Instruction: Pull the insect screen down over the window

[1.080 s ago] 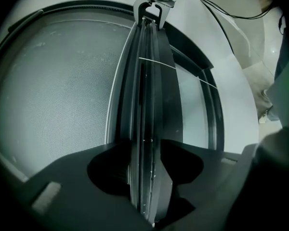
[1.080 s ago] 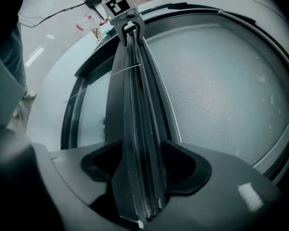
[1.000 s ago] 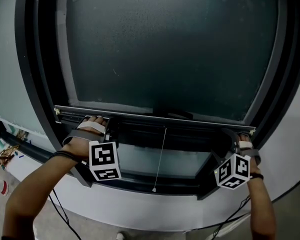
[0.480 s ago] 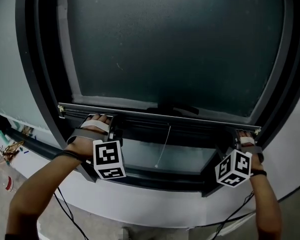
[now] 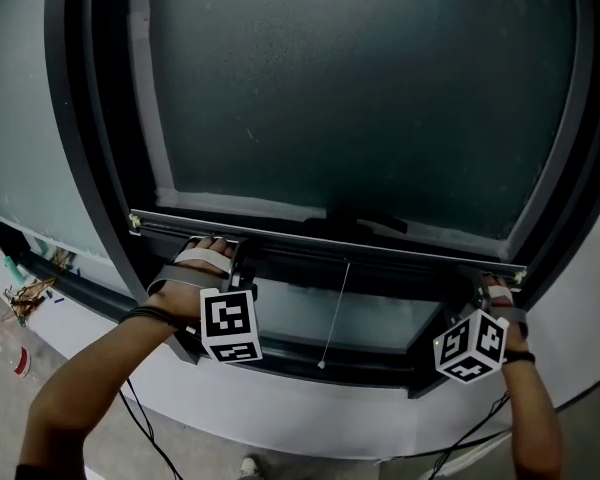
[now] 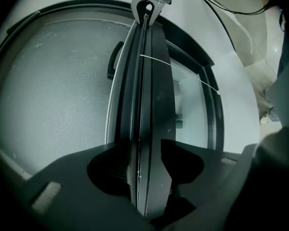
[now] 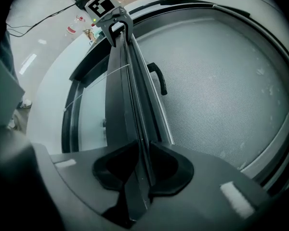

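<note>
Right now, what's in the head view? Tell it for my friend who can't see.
Two grippers clamp the insect screen's bottom bar: the left gripper near its left end, the right gripper, whose jaws have just been closing, near its right. Above, mesh covers the window; a thin cord hangs mid-bar.

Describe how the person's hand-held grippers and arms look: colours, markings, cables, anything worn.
The left hand-held gripper and right hand-held gripper are dark grey plastic, each carrying a white cube printed with black square markers. Pale straps and dark wristbands are worn; black cables hang below. No sleeves.
</note>
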`<action>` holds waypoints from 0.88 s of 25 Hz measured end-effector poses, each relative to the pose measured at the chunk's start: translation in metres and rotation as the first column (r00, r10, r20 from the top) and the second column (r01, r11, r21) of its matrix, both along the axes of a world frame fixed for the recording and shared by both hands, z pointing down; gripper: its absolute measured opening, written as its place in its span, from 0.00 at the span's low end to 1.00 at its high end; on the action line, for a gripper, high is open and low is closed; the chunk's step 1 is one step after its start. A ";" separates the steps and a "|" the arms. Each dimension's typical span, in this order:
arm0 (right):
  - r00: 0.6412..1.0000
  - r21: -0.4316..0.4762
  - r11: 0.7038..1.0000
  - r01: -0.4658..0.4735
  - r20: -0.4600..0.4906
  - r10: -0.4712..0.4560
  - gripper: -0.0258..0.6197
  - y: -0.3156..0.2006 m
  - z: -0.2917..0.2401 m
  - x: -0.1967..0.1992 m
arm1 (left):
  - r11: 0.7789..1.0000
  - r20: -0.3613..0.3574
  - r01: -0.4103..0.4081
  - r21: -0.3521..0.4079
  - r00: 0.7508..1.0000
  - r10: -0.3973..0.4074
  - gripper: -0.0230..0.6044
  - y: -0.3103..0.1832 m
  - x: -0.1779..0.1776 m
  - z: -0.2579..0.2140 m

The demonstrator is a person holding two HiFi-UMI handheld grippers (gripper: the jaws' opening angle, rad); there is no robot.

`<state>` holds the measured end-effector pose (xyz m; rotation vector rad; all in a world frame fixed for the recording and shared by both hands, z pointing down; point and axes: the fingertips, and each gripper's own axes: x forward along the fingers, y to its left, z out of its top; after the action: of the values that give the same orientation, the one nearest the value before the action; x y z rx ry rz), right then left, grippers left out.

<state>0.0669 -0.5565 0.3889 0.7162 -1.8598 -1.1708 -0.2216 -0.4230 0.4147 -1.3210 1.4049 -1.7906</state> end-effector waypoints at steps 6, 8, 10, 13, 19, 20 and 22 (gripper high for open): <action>1.000 -0.001 1.000 0.001 -0.009 -0.001 0.15 0.002 0.001 0.001 | 1.000 -0.013 0.003 0.002 1.000 -0.003 0.37 -0.001 0.001 0.001; 1.000 0.000 1.000 0.003 0.002 -0.003 0.13 0.002 0.003 0.000 | 1.000 -0.009 0.006 0.003 1.000 -0.006 0.37 -0.001 0.000 0.004; 1.000 0.006 1.000 0.005 0.011 -0.005 0.13 0.001 0.003 -0.001 | 1.000 -0.005 0.010 0.012 1.000 -0.010 0.37 -0.002 -0.001 0.006; 1.000 -0.003 1.000 0.009 -0.011 -0.009 0.13 0.000 0.006 -0.001 | 1.000 0.005 0.019 0.017 1.000 -0.019 0.37 -0.001 -0.001 0.007; 0.983 -0.119 0.993 0.015 -0.182 -0.036 0.38 0.007 0.025 0.001 | 1.000 -0.019 0.019 -0.022 1.000 -0.019 0.34 -0.001 -0.001 0.006; 0.983 -0.117 0.993 0.017 -0.178 -0.038 0.37 0.008 0.025 0.001 | 0.999 -0.021 0.019 -0.028 1.000 -0.020 0.34 0.000 -0.001 0.006; 0.988 -0.110 0.994 0.018 -0.152 -0.035 0.40 0.008 0.025 -0.001 | 0.999 -0.027 0.018 -0.027 0.999 -0.018 0.34 -0.001 -0.002 0.007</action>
<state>0.0662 -0.5490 0.4143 0.5275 -1.7925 -1.1010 -0.2233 -0.4238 0.4214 -1.3551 1.4159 -1.8157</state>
